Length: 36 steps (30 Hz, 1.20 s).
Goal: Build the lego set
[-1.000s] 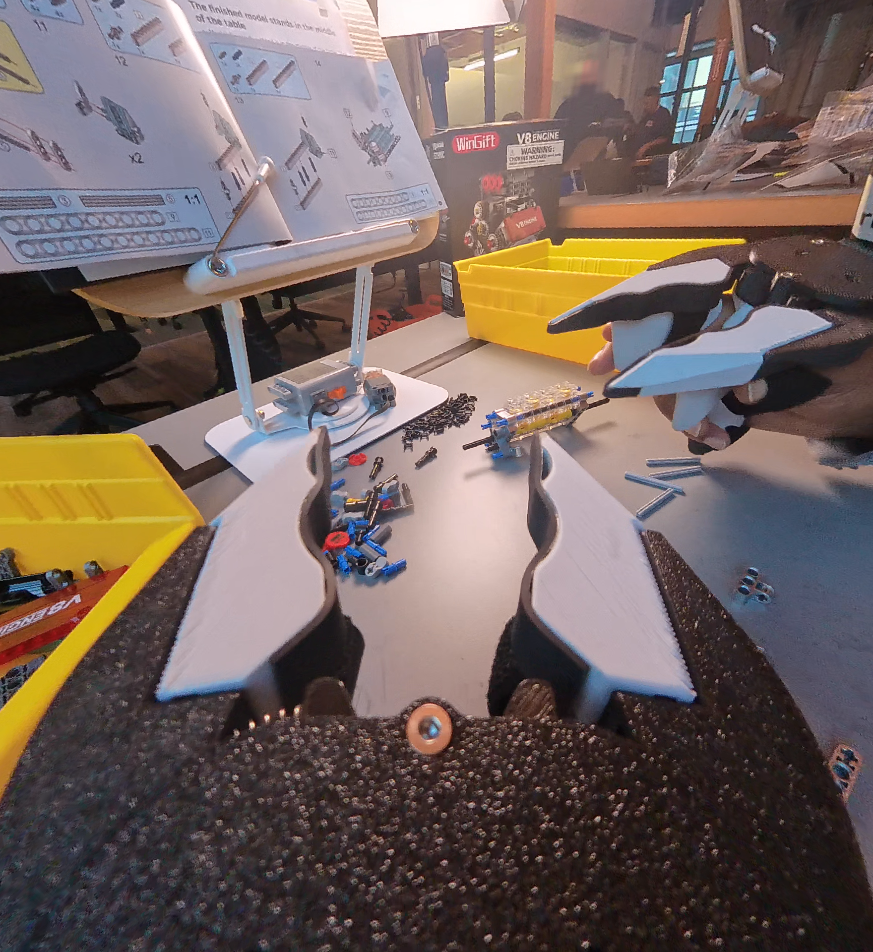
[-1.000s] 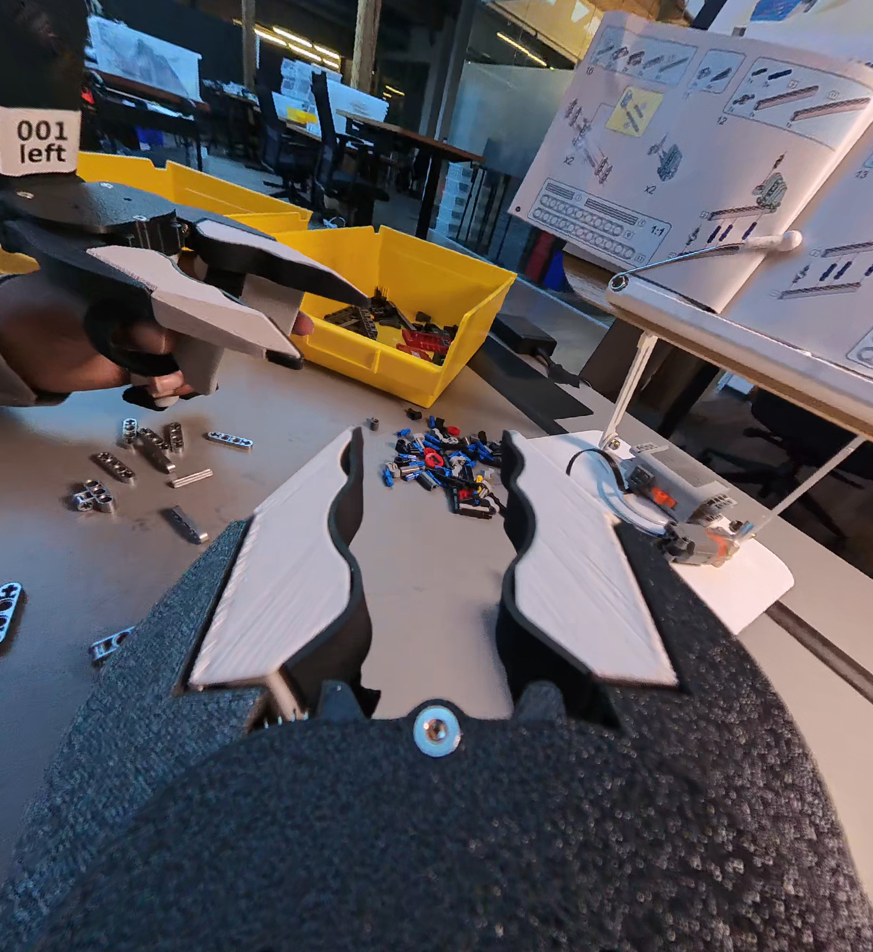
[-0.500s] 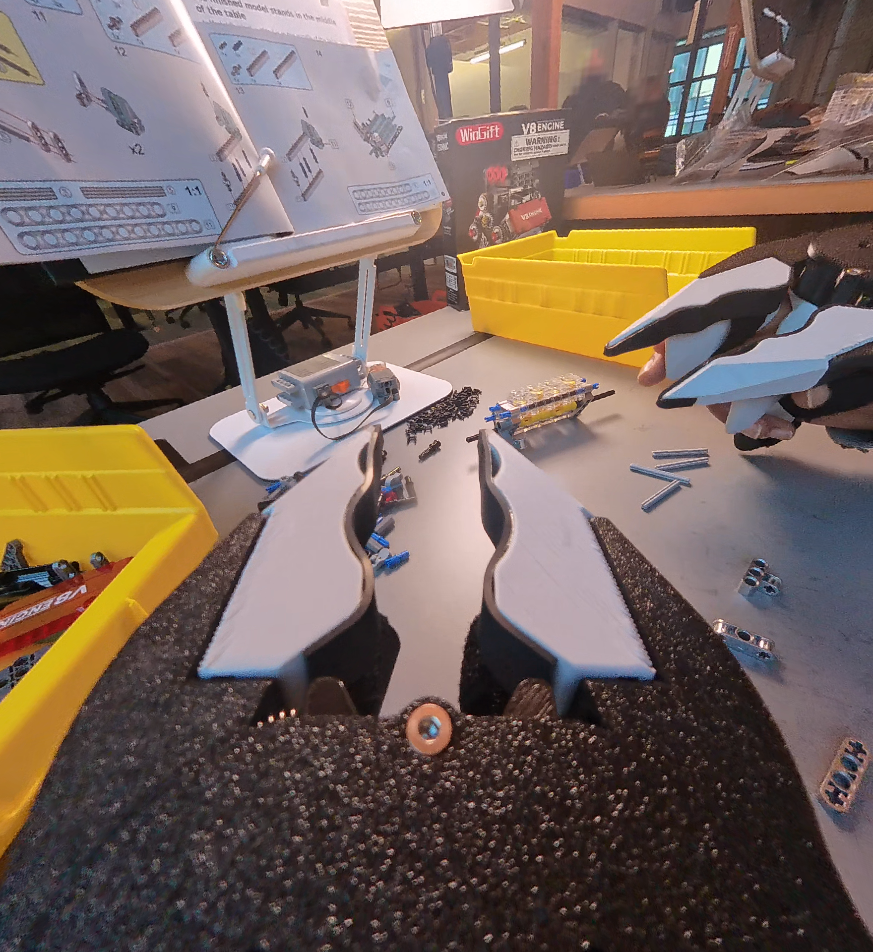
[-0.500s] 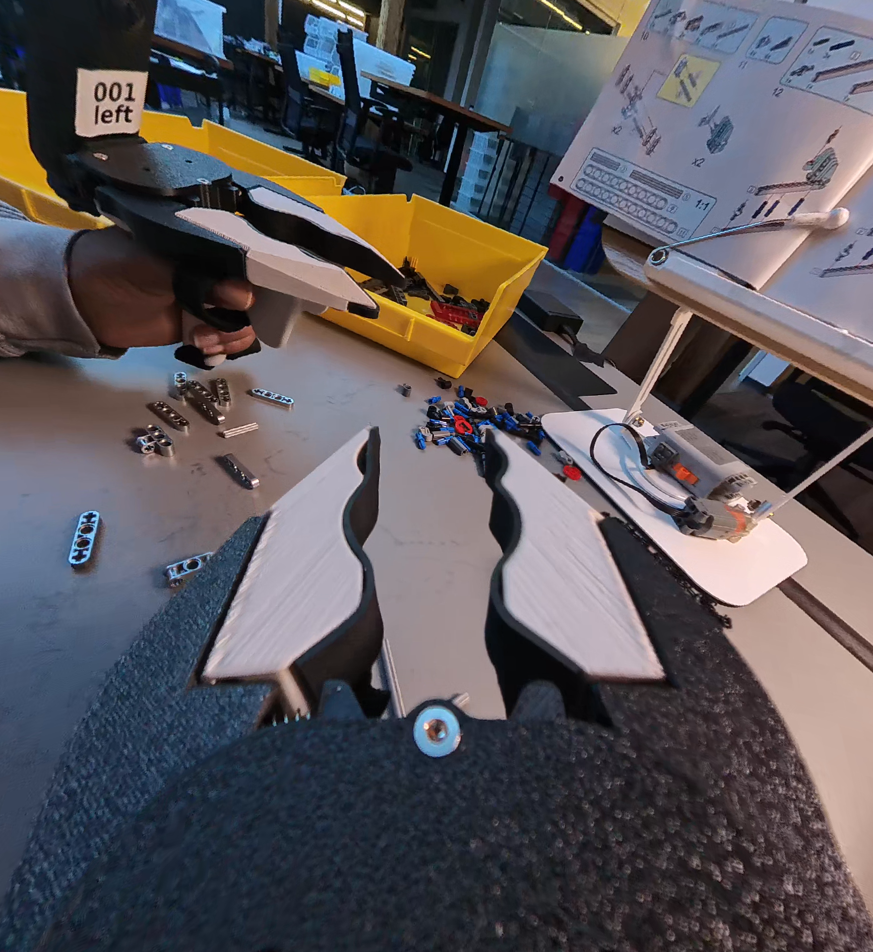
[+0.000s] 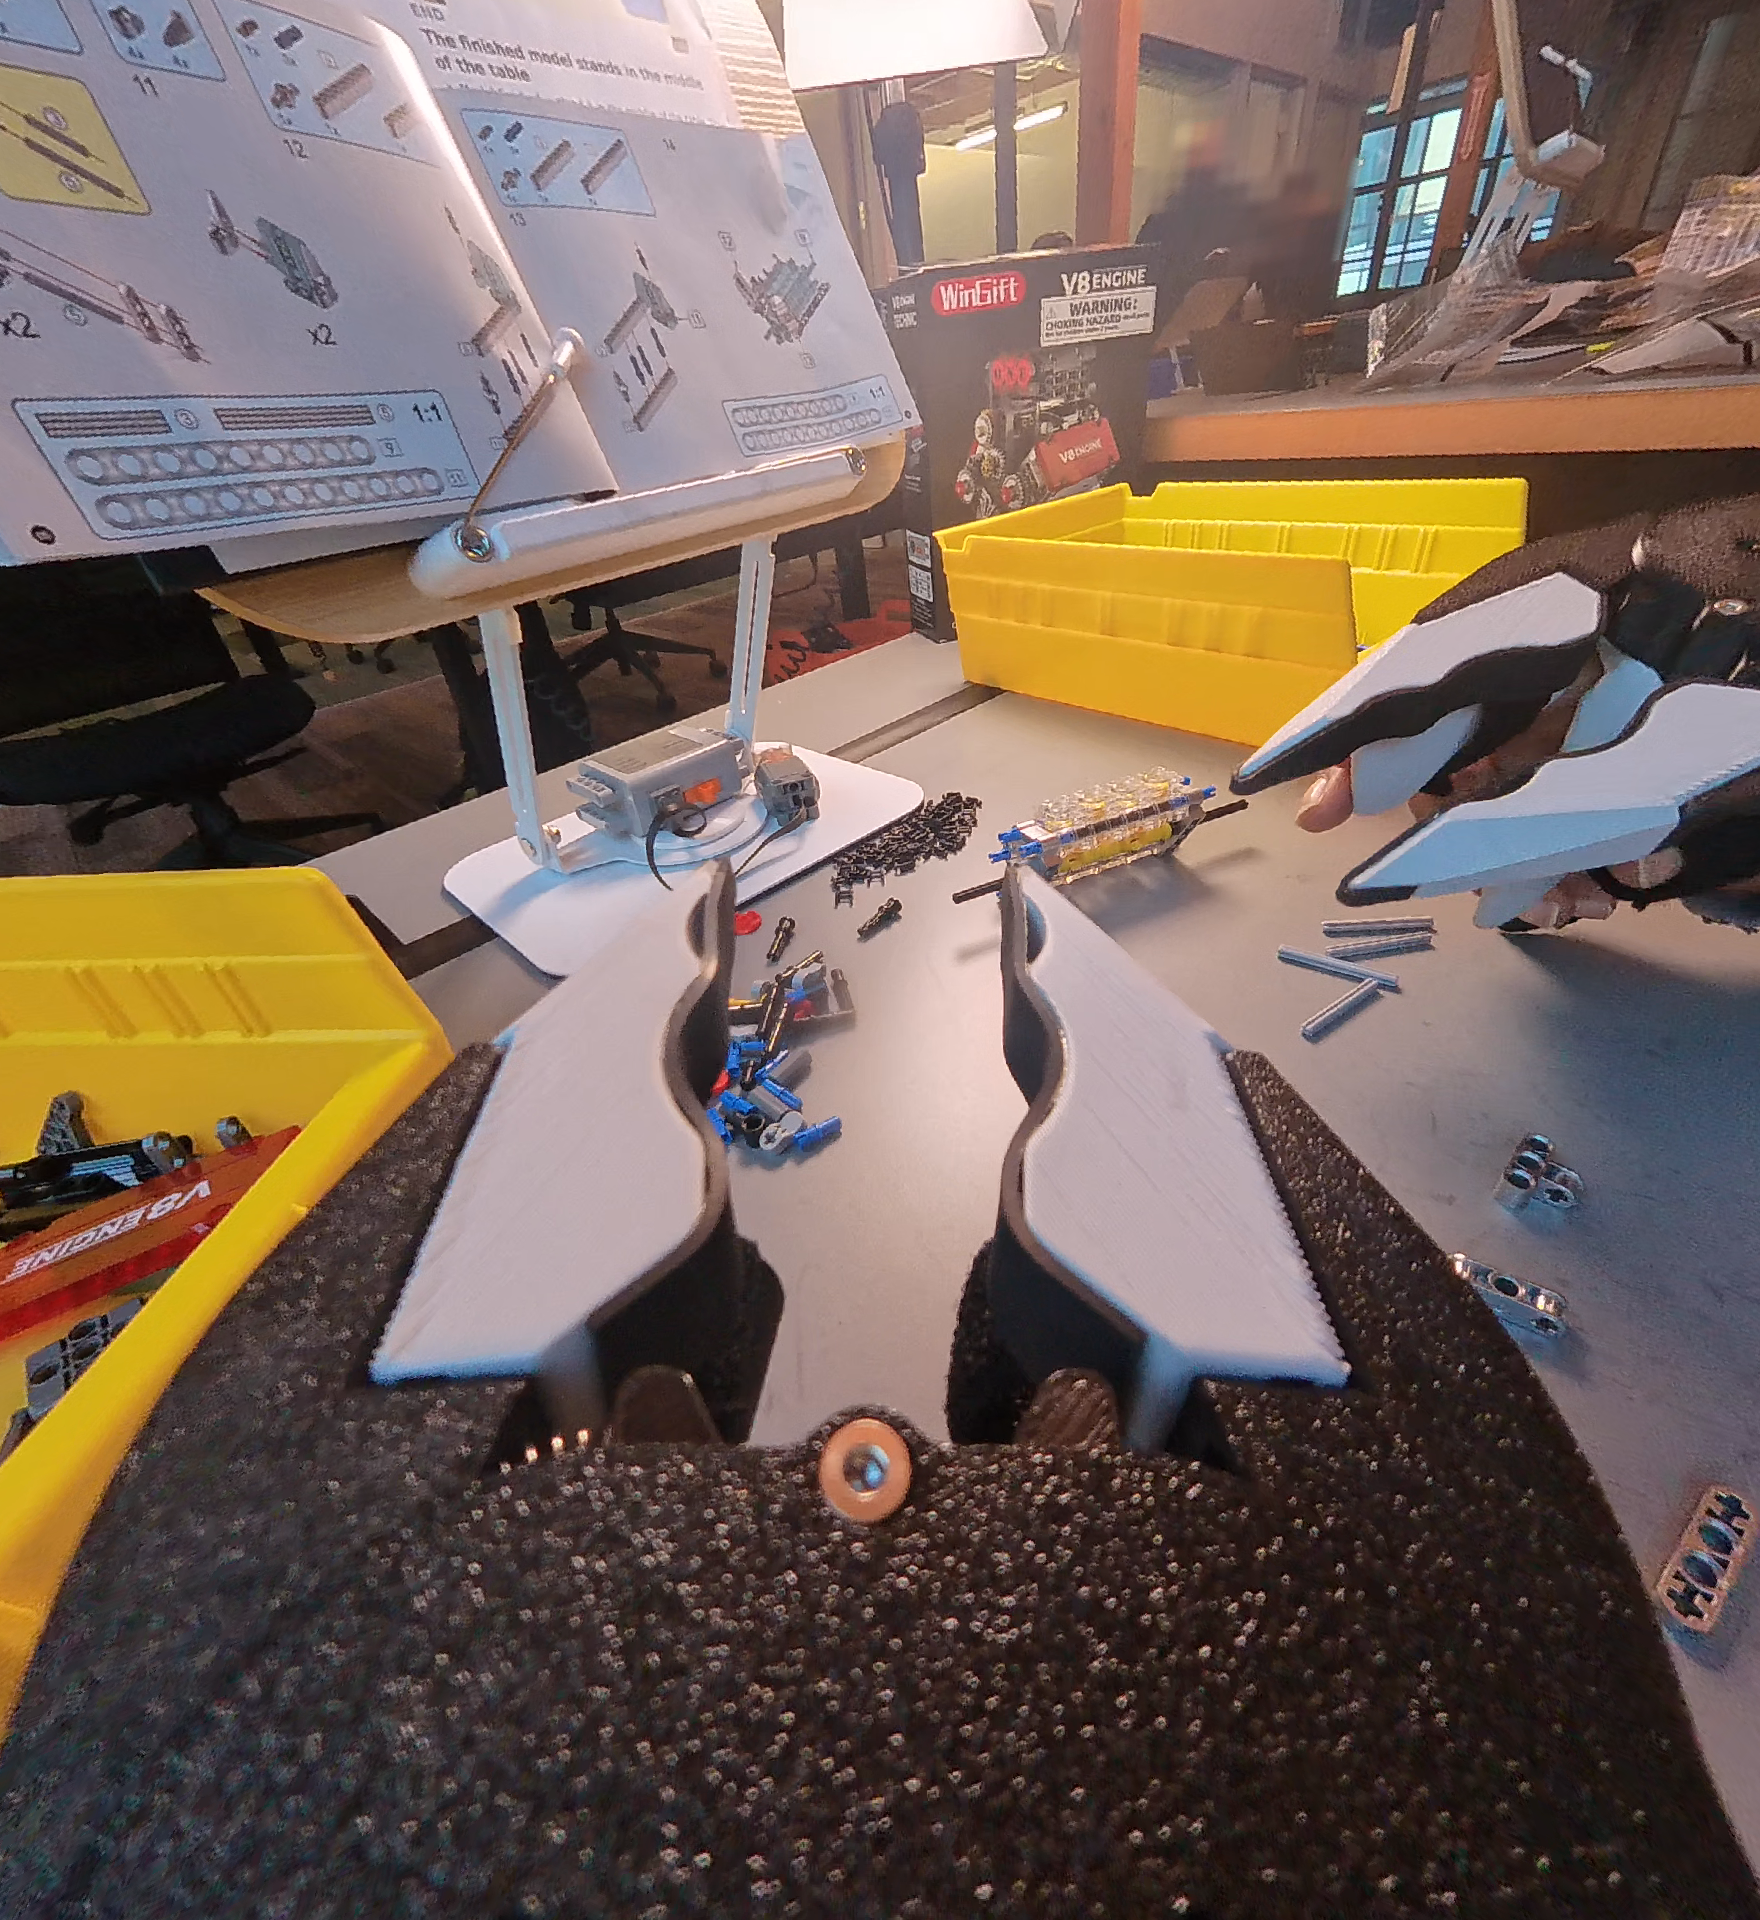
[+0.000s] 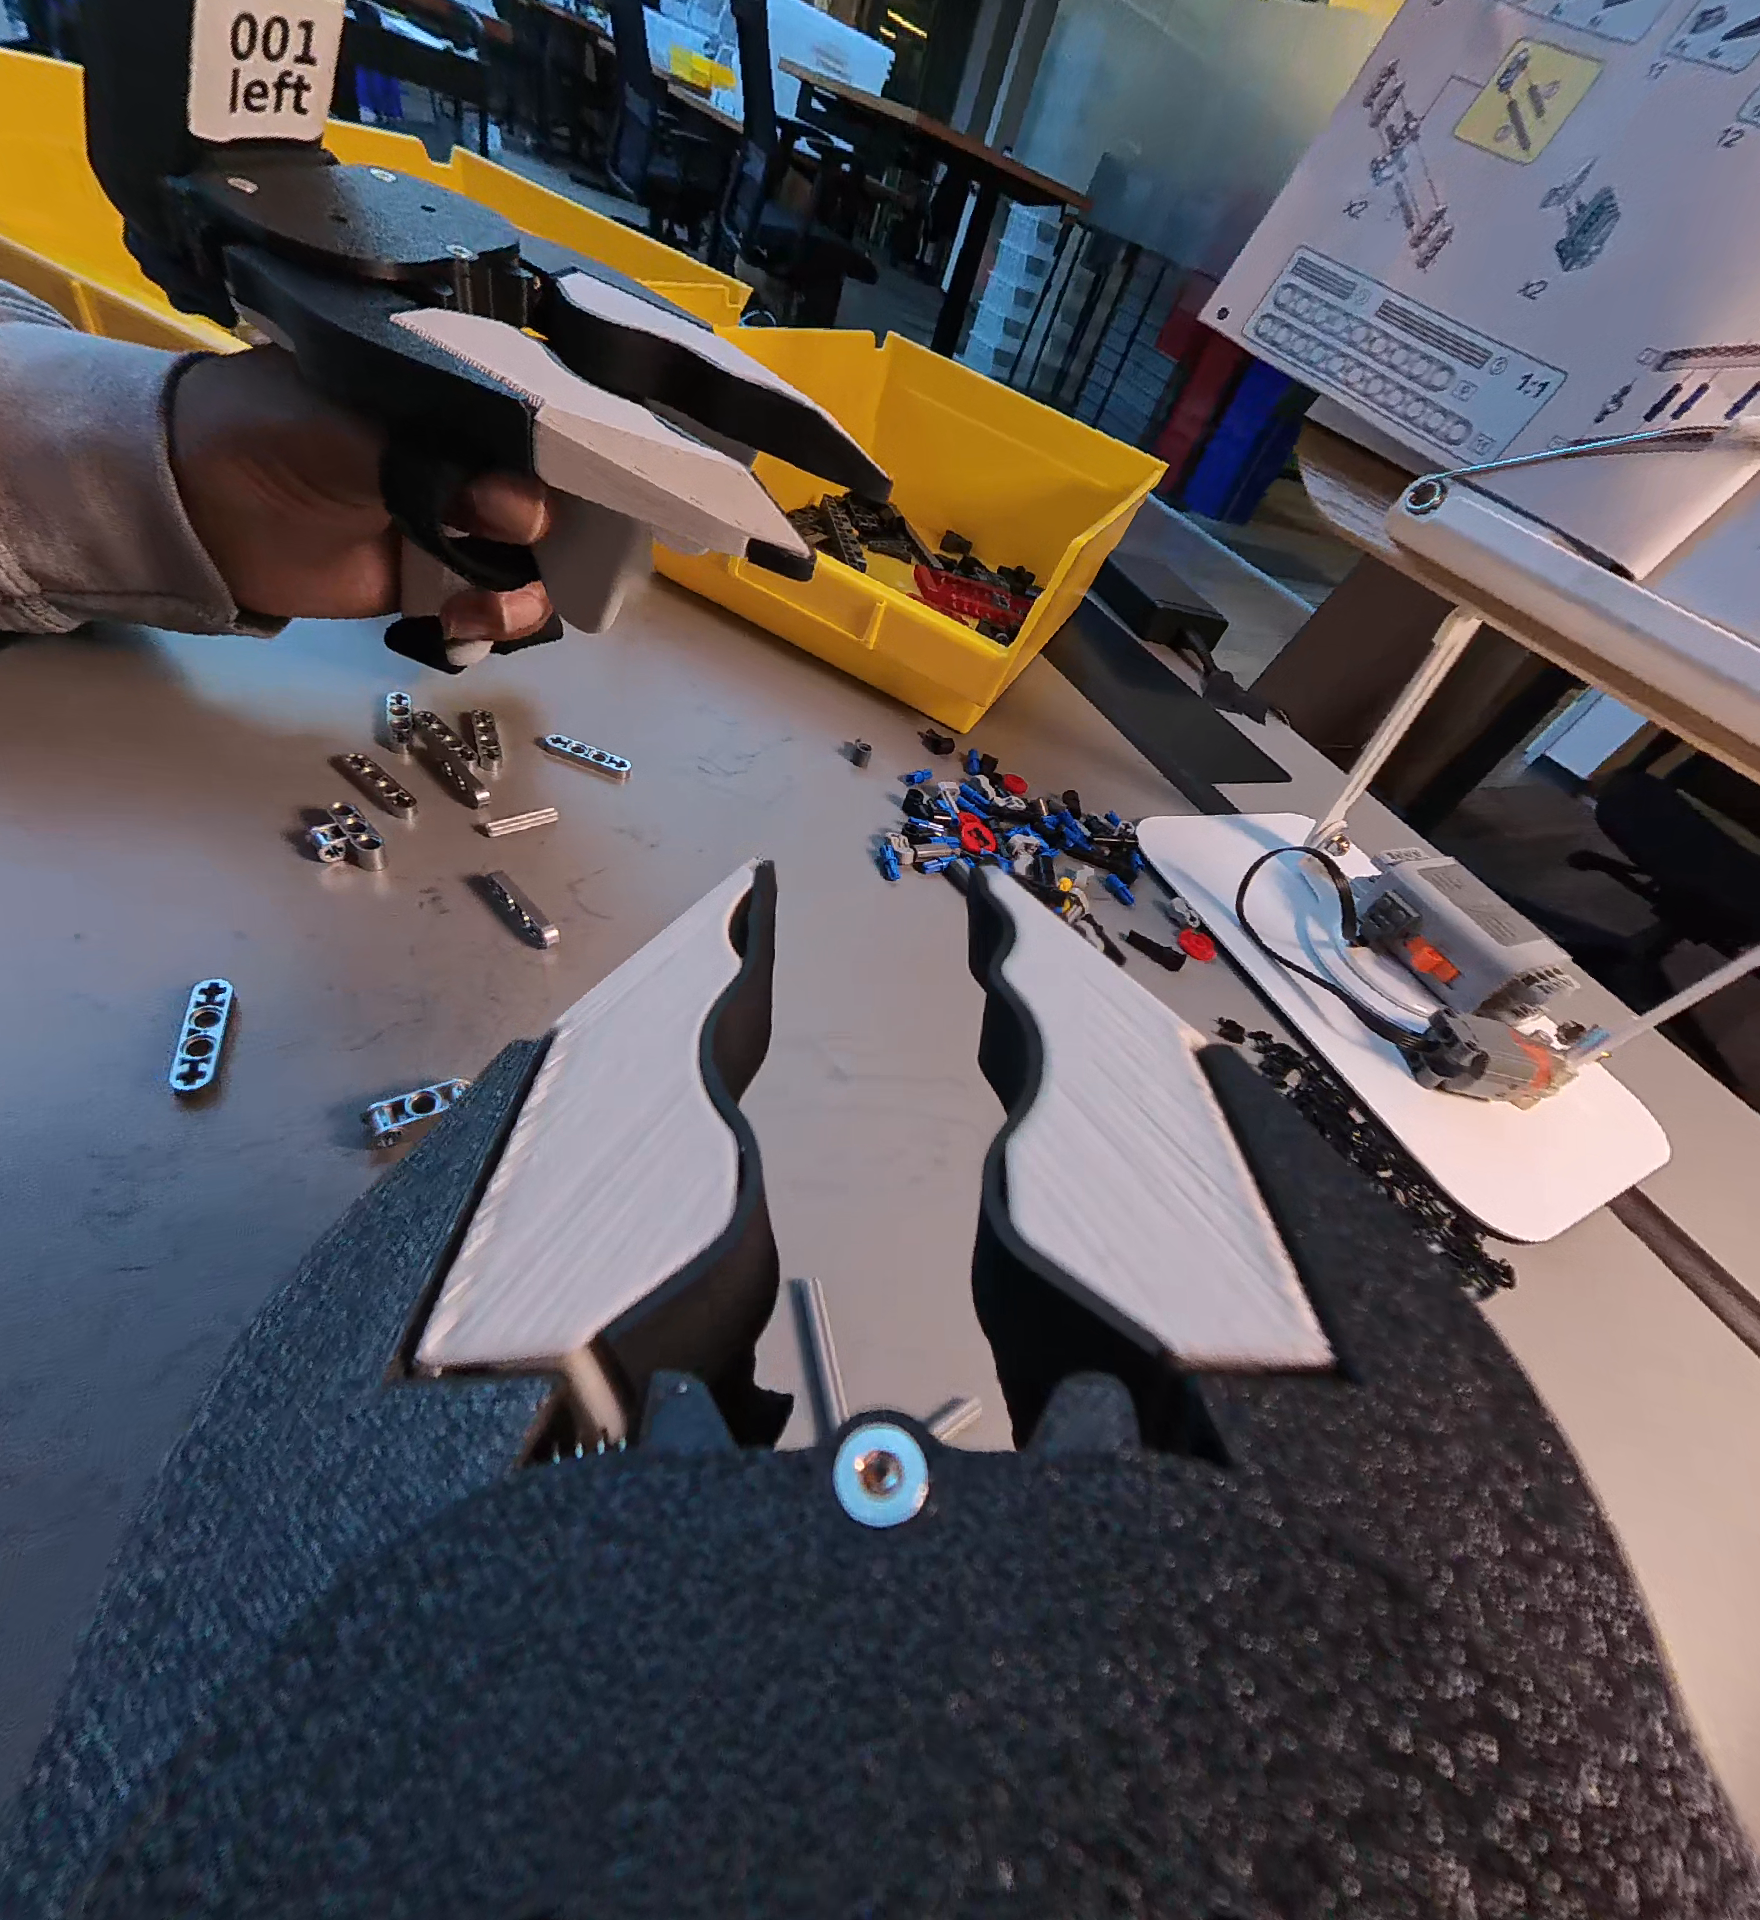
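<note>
While both claws gape, left claw [image 5: 860, 894] overhangs scattered pins [image 5: 767, 1081].

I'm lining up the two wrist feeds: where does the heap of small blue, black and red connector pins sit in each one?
Left wrist view: the heap of small blue, black and red connector pins lies on the grey table, between the open left gripper's fingers, nearer its left finger.
Right wrist view: the heap lies just beyond the right gripper's fingertips, slightly right of centre.
Shared landmark: the white book-stand base carrying a grey battery box.
</note>
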Motion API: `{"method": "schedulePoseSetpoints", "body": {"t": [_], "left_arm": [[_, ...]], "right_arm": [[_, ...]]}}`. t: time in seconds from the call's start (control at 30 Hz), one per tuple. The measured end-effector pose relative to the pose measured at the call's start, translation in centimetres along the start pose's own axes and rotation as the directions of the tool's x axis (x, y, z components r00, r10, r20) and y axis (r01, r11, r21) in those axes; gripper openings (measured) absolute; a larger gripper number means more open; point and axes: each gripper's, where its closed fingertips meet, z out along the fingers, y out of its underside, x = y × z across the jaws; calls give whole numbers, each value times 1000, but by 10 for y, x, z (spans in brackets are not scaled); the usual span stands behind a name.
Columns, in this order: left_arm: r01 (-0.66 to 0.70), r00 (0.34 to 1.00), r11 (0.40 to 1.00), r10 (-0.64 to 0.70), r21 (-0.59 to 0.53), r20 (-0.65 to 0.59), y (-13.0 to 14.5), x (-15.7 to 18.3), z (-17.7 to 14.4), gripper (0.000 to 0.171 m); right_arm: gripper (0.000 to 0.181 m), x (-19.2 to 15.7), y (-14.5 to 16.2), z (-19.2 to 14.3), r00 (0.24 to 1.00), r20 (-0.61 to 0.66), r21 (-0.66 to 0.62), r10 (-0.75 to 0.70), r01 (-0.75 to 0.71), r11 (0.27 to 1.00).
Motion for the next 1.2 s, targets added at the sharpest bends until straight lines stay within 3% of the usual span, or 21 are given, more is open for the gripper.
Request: {"method": "schedulePoseSetpoints", "body": {"t": [0.17, 0.43, 0.73, 0.9, 1.03, 1.13, 1.2], "left_arm": [[-46, 999, 999, 46, 9, -9, -1, 3, -1, 43], [-70, 997, 997, 69, -16, -26, 5, 10, 3, 43], [-85, 995, 996, 83, -31, -45, 7, 16, 5, 42], [-48, 997, 997, 43, -63, -71, 10, 20, 5, 42], [-5, 997, 995, -2, -99, -75, 14, 18, 5, 42], [12, 997, 995, -19, -103, -73, 15, 16, 5, 42], [17, 997, 994, -25, -106, -76, 16, 16, 5, 43]], "right_arm": [[47, -6, 9, 4, 1000, 23, -67, 0, 2, 998], [45, 4, 3, -3, 998, -7, -62, 61, -62, 996], [10, 5, -2, -8, 996, 19, -32, 91, -91, 995], [2, 0, -1, -8, 991, 76, -10, 106, -106, 994], [5, -5, 4, -6, 994, 84, -32, 75, -73, 997], [24, -6, 10, -2, 995, 71, -70, 64, -59, 996], [25, -7, 11, -2, 995, 74, -79, 60, -54, 995]]}}
